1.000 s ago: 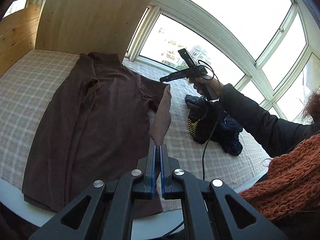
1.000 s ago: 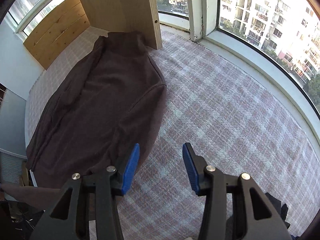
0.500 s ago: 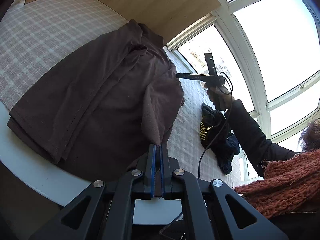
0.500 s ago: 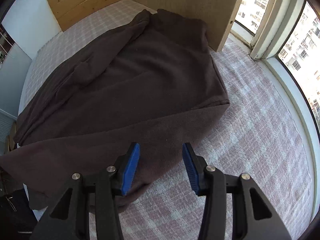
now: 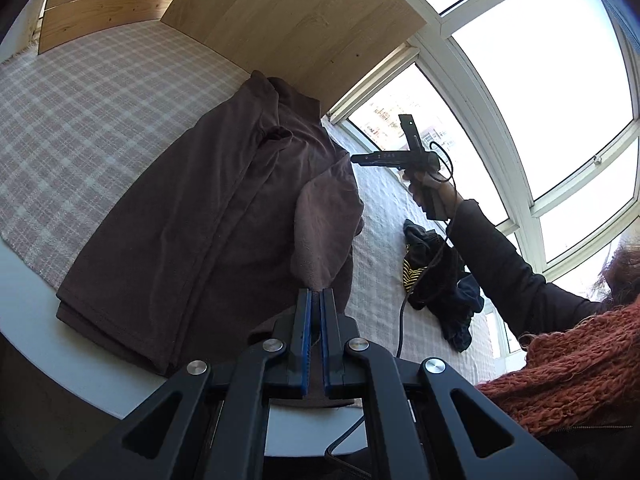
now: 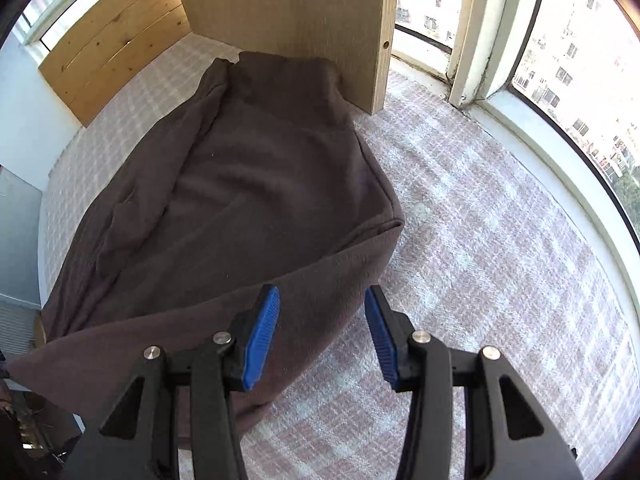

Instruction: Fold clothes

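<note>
A dark brown long-sleeved top [image 5: 192, 216] [image 6: 256, 184] lies on the pink checked cloth, collar against a wooden panel. My left gripper [image 5: 314, 294] is shut on the end of the top's sleeve [image 5: 324, 224], which rises from the shoulder to its blue pads. That sleeve [image 6: 224, 320] stretches across the lower body in the right wrist view. My right gripper [image 6: 320, 304] [image 5: 356, 159] hangs open above the sleeve near the shoulder fold, nothing between its fingers. A hand in a black sleeve holds it.
A dark heap of clothes [image 5: 436, 284] with a yellow striped piece lies to the right on the checked cloth [image 6: 480, 216]. The wooden panel [image 6: 288, 4] stands behind the collar. Windows [image 5: 540, 60] curve around the far side. The table's white edge [image 5: 28, 292] is near left.
Both hands have moved across toward the top's body. The held sleeve has been drawn across the body toward the hem. My right gripper now hangs over the sleeve instead of bare cloth.
</note>
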Motion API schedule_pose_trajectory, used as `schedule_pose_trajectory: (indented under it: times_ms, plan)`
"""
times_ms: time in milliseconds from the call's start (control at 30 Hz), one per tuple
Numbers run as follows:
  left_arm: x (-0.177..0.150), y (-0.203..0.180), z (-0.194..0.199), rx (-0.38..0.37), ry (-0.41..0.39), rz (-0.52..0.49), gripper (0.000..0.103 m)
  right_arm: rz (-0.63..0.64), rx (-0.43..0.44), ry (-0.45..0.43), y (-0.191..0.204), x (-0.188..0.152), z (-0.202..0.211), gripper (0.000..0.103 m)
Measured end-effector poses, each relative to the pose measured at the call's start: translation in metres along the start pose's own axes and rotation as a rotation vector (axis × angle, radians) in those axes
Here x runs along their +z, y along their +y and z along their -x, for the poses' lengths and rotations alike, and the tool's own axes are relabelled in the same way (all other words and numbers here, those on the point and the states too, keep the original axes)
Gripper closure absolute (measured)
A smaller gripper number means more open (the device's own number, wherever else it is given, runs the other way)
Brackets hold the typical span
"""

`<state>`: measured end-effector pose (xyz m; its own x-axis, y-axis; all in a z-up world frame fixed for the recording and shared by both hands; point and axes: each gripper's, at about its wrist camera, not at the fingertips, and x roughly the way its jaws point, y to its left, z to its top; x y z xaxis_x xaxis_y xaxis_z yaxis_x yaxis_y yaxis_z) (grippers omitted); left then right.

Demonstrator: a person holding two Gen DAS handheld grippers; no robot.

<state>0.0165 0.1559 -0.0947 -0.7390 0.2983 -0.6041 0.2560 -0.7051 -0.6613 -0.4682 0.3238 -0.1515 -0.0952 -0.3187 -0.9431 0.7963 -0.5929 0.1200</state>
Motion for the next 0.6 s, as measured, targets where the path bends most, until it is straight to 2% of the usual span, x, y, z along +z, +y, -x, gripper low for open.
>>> schedule_pose_trajectory:
  times_ms: [100, 200, 267, 300, 367, 433, 467, 533, 600]
  plan:
    - [-0.006, -0.002, 0.003, -0.01, 0.002, 0.006, 0.1, -0.007, -0.016, 0.047, 0.004, 0.011, -0.016, 0.059]
    - [-0.012, 0.004, 0.002, -0.011, 0.007, 0.035, 0.1, 0.004, -0.07, 0.124, 0.009, 0.016, -0.041, 0.06]
    - [-0.017, 0.008, -0.001, -0.023, 0.013, 0.057, 0.1, 0.038, -0.095, 0.114, 0.016, 0.017, -0.045, 0.062]
    - [-0.019, 0.009, -0.003, -0.032, 0.014, 0.069, 0.1, 0.057, -0.108, 0.103, 0.019, 0.018, -0.045, 0.067]
    - [-0.023, 0.009, -0.003, -0.092, 0.006, 0.096, 0.1, 0.069, -0.117, 0.075, 0.022, 0.019, -0.043, 0.072]
    - [-0.024, 0.012, -0.002, -0.134, -0.009, 0.133, 0.1, 0.077, -0.132, 0.061, 0.023, 0.016, -0.04, 0.072]
    - [-0.023, 0.014, -0.003, -0.121, -0.007, 0.138, 0.1, 0.082, -0.14, 0.051, 0.025, 0.013, -0.036, 0.072]
    - [-0.02, 0.018, -0.008, 0.002, 0.02, 0.084, 0.1, 0.117, -0.095, -0.004, 0.038, -0.001, -0.015, 0.072]
    - [-0.013, 0.027, -0.012, 0.124, 0.025, 0.025, 0.1, 0.2, -0.012, -0.037, 0.06, -0.026, 0.008, 0.072]
